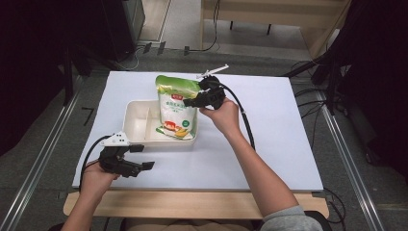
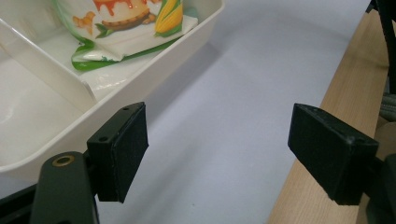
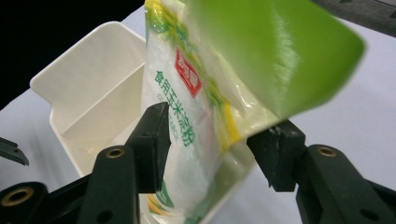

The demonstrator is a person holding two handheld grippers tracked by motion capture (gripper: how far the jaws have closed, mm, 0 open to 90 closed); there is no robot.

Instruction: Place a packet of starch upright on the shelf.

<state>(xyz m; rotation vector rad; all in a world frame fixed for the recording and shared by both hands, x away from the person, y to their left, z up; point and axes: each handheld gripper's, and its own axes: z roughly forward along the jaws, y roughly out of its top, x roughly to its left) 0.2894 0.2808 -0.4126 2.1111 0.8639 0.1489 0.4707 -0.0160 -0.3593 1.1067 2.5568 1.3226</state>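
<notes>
Between the right gripper's (image 1: 195,102) two black jaws stood a green-and-white plastic pouch of starch (image 1: 177,107), its foot in the right compartment of a white divided plastic tray (image 1: 136,126) below the jaws. Those jaws stood parted on either side of the pouch; in the right gripper view a gap showed at each pad, so nothing was clamped. The right forearm reached forward, wrist bent leftward toward the pouch. The pouch's long axis ran roughly upright, green top edge uppermost and leaning away from the person. The left gripper (image 1: 142,157) rested near the table's (image 1: 269,144) front edge, just beside the tray, jaws wide apart and empty.
</notes>
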